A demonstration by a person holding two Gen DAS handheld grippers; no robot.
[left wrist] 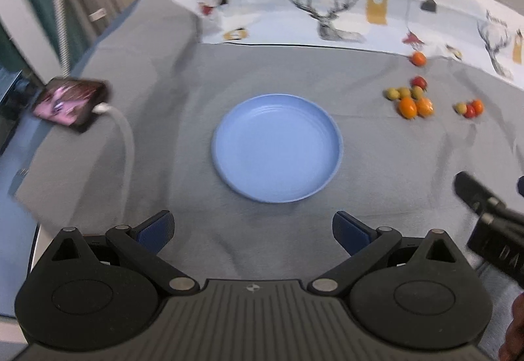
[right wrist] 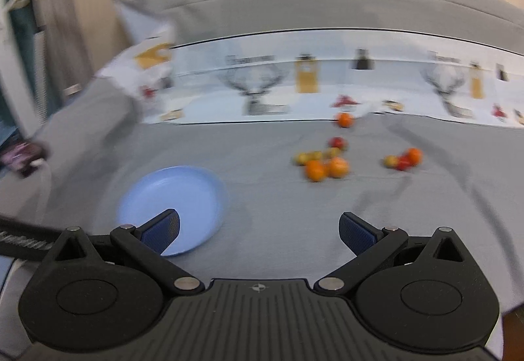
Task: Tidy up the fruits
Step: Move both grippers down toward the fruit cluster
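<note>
A light blue plate (left wrist: 276, 148) lies empty on the grey cloth, straight ahead of my left gripper (left wrist: 252, 231), which is open and holds nothing. Small fruits lie to the plate's right: a cluster of orange, green and red ones (left wrist: 409, 99), a smaller group (left wrist: 470, 108), and a lone orange one (left wrist: 418, 58) farther back. In the right wrist view the plate (right wrist: 183, 194) is ahead on the left and the fruit cluster (right wrist: 322, 164) lies ahead, blurred. My right gripper (right wrist: 258, 233) is open and empty, well short of the fruit.
A phone (left wrist: 70, 104) with a lit screen and a white cable lies at the left. A white cloth printed with deer (left wrist: 330, 17) runs across the back. The other gripper's black body (left wrist: 491, 220) shows at the right edge. A curtain and wall stand at far left.
</note>
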